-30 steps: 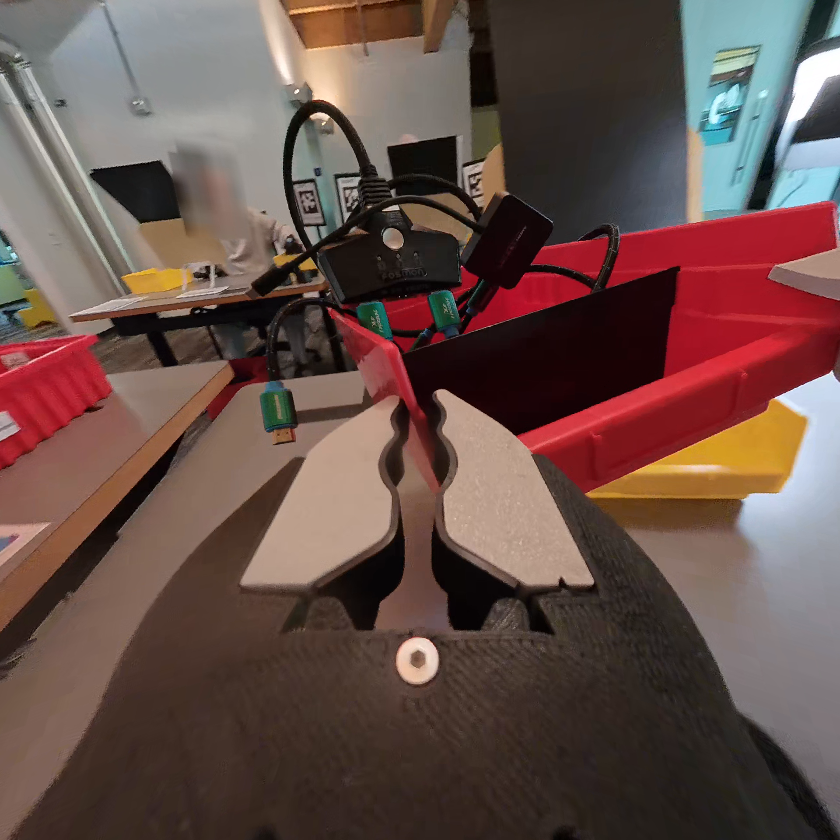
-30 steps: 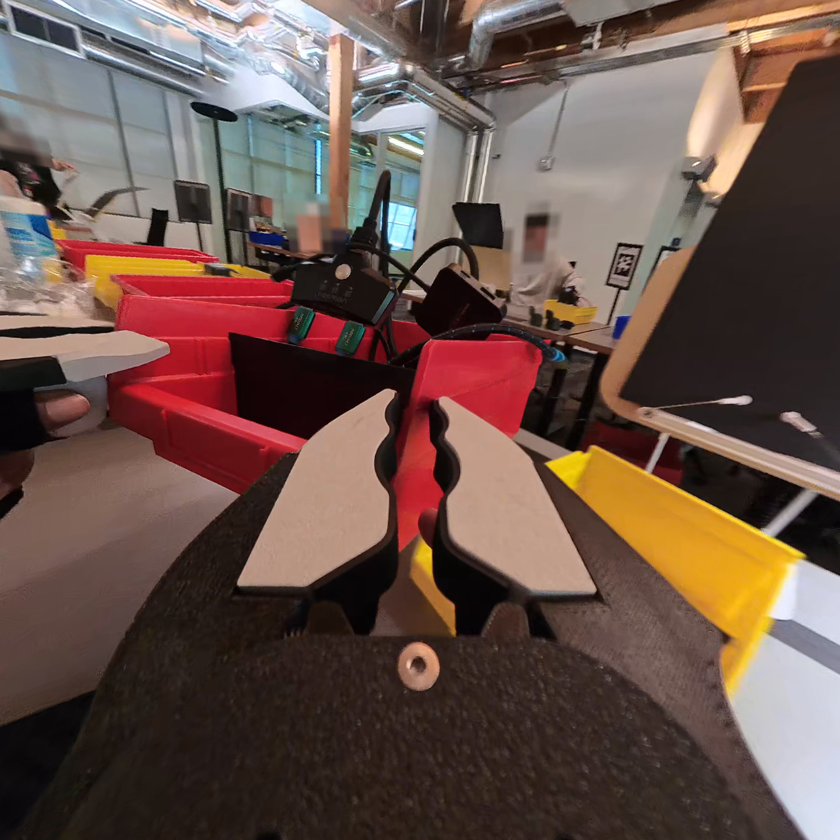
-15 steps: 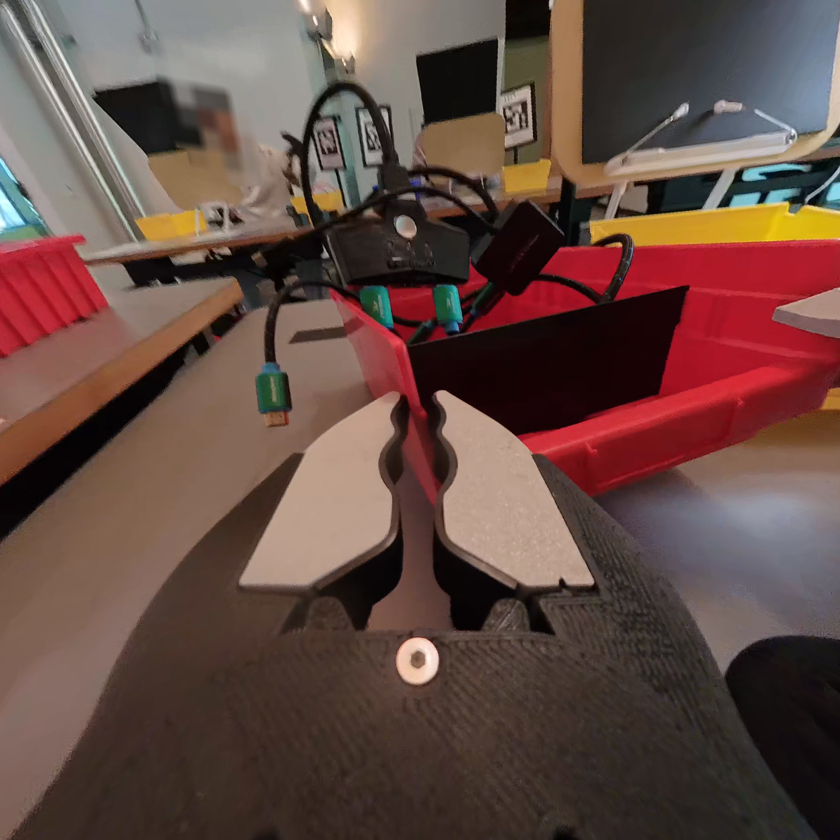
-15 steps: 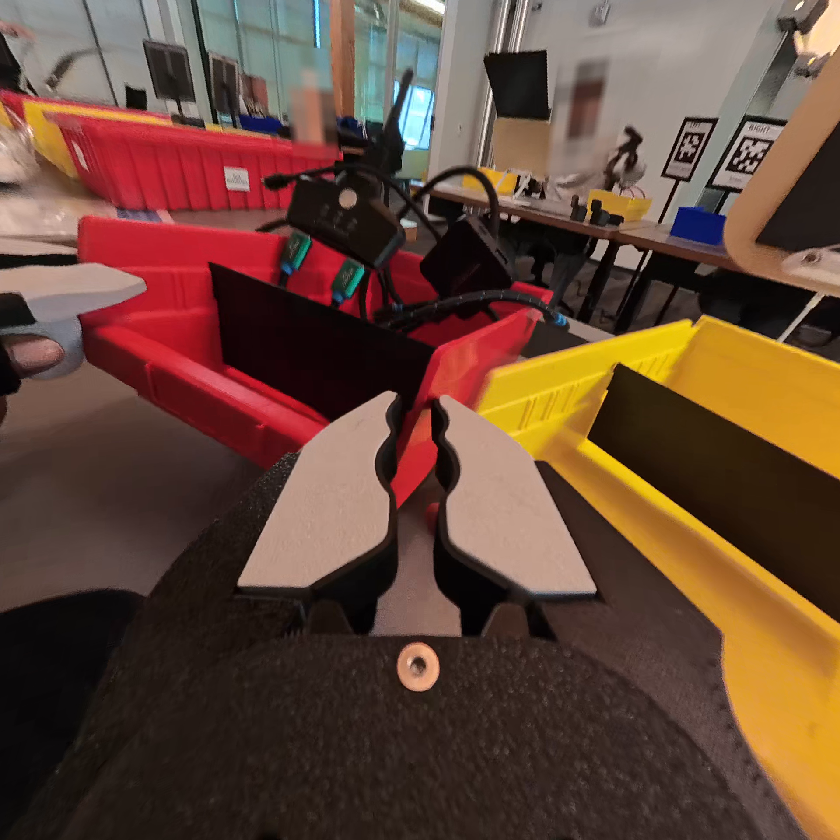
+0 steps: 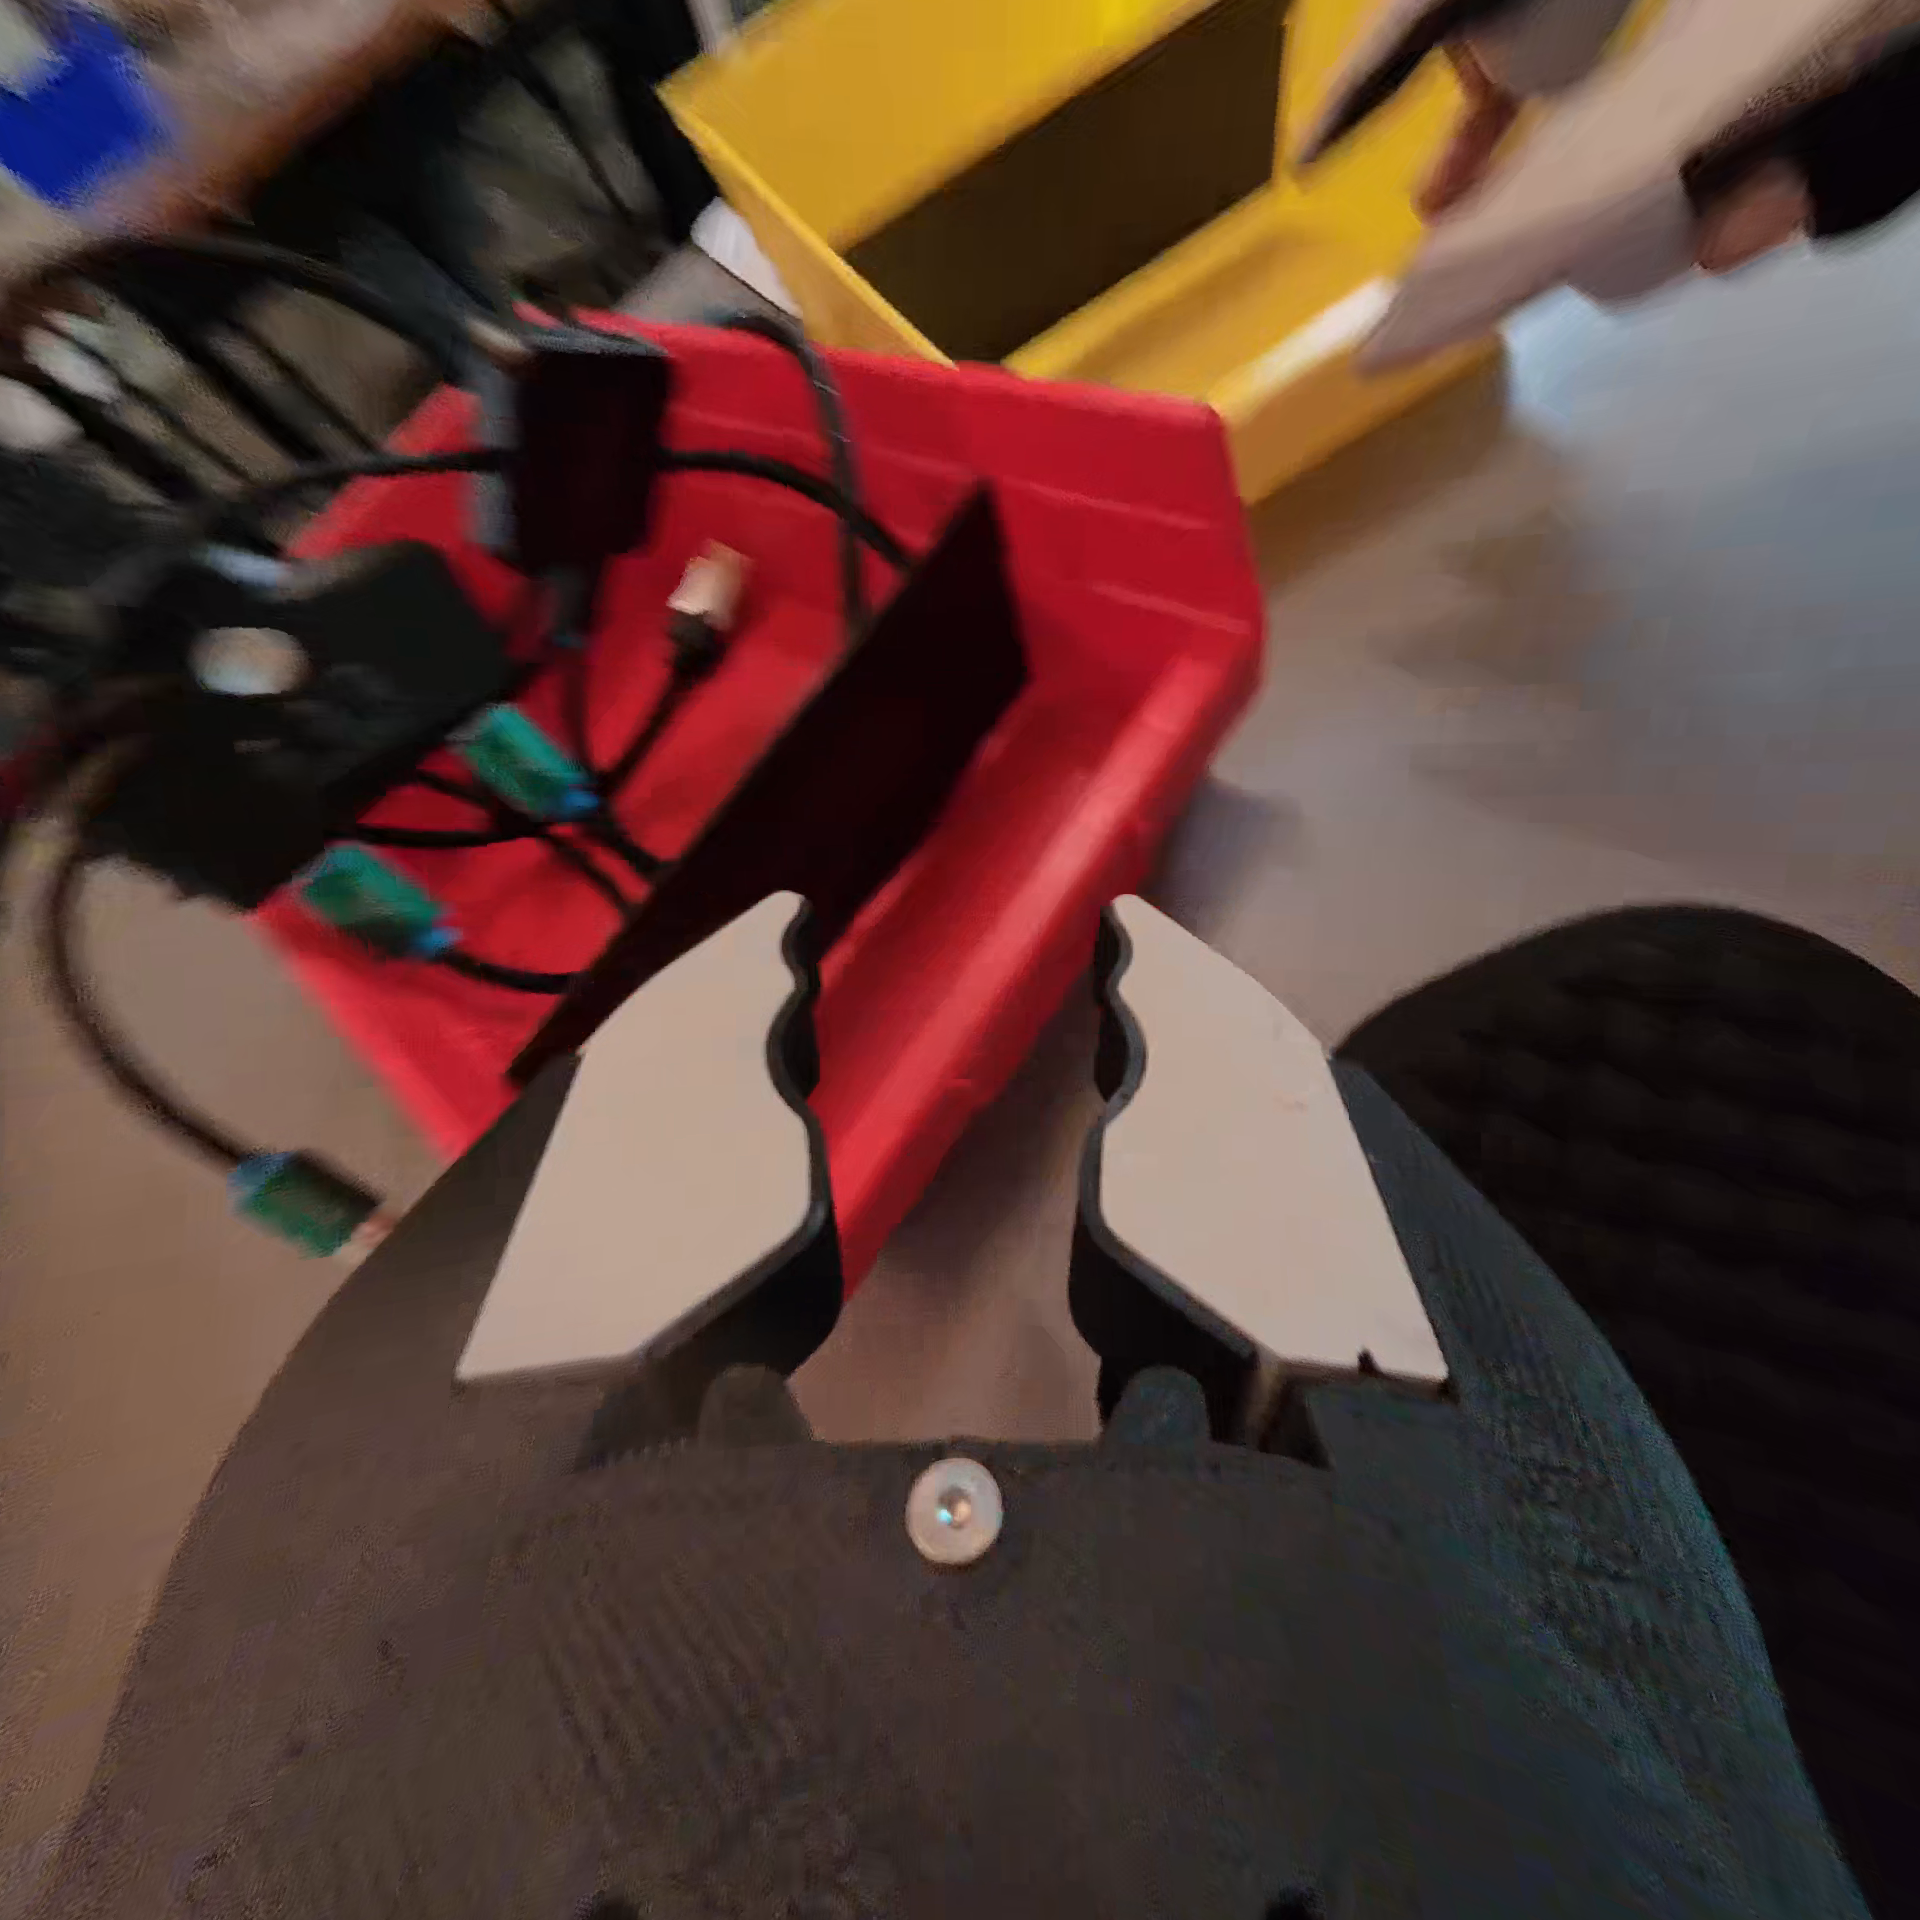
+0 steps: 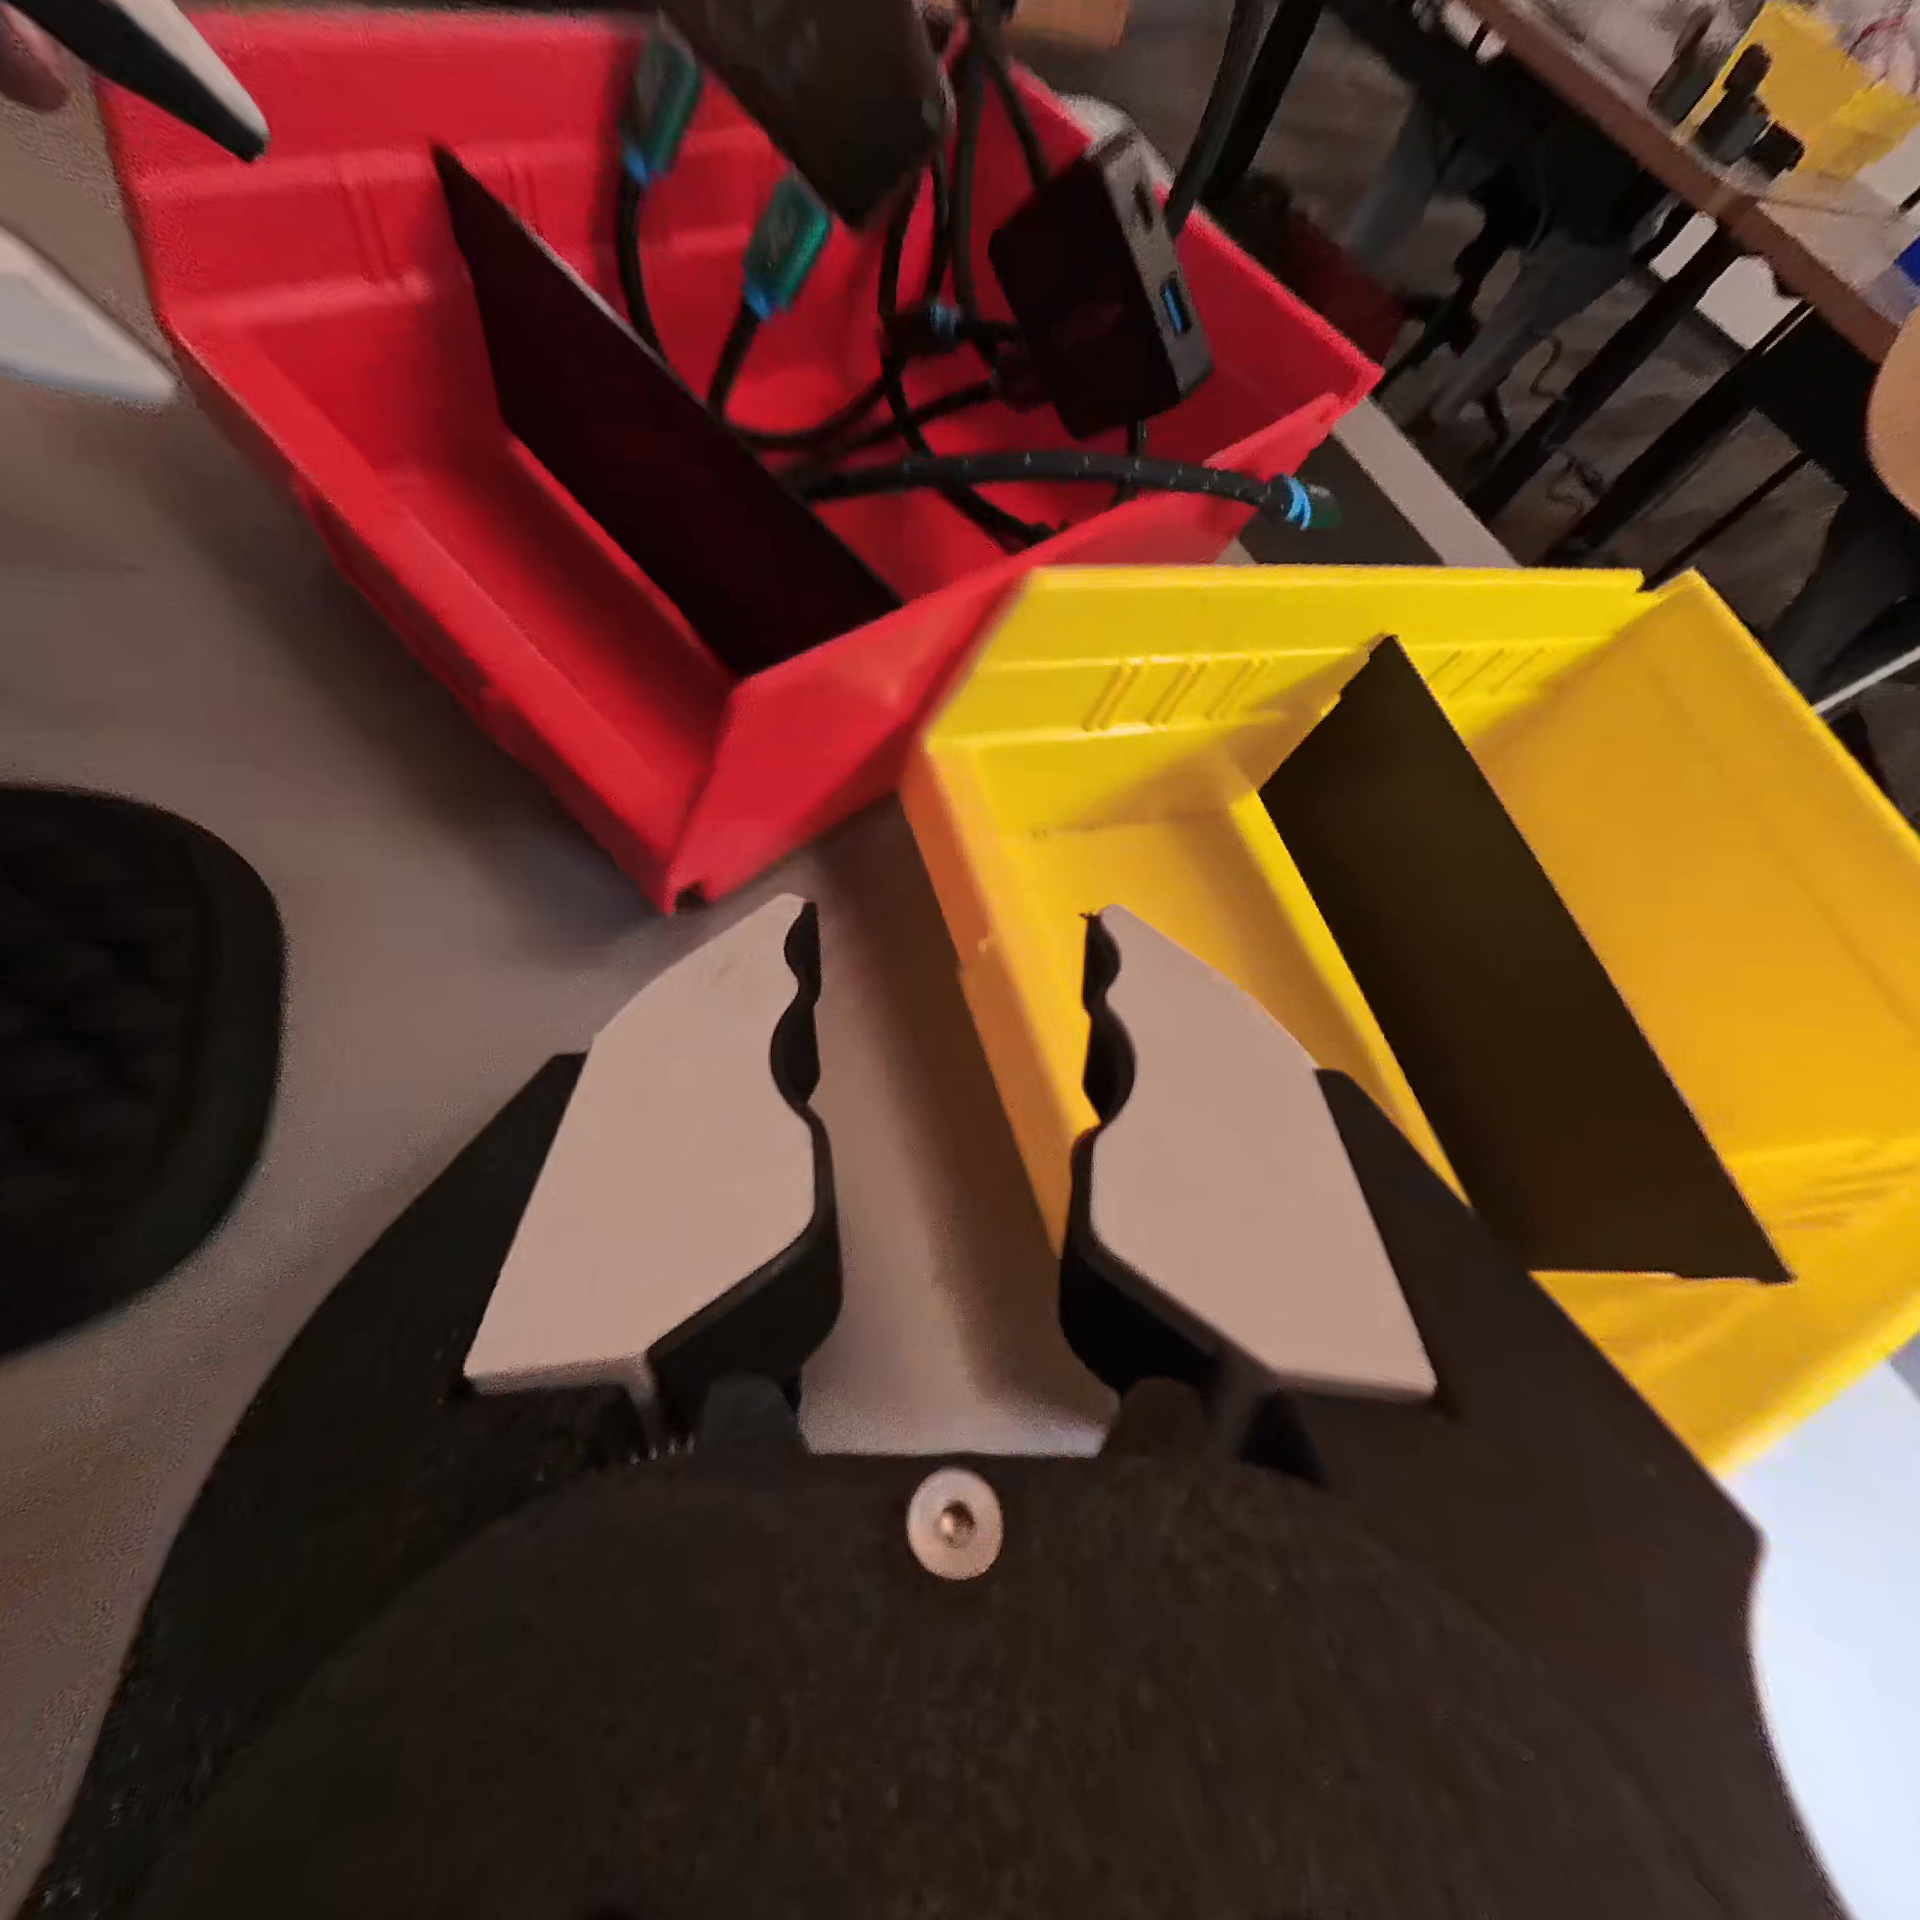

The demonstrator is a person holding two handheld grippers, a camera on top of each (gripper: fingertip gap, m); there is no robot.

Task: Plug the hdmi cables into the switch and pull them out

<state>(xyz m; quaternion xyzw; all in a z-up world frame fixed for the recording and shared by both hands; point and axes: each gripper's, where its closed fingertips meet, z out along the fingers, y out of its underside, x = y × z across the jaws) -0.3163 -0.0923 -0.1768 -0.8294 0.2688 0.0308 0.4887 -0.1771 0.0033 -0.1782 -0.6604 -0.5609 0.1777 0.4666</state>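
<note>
Both hand-held grippers (image 5: 951, 925) (image 6: 951, 920) open, switch (image 5: 281, 717) in red bin (image 5: 1091, 540) beyond.

Grey-brown tabletop (image 6: 312, 665), matte, evenly lit, soft shadows only. Beyond its far edge, a second table (image 6: 1704, 197) with wood-toned top on thin black legs (image 6: 1621, 343), small clutter on it too blurred to identify. Dark floor (image 6: 1558, 478) beneath. Left wrist view heavily motion-blurred; same grey surface (image 5: 1558, 644) visible.
</note>
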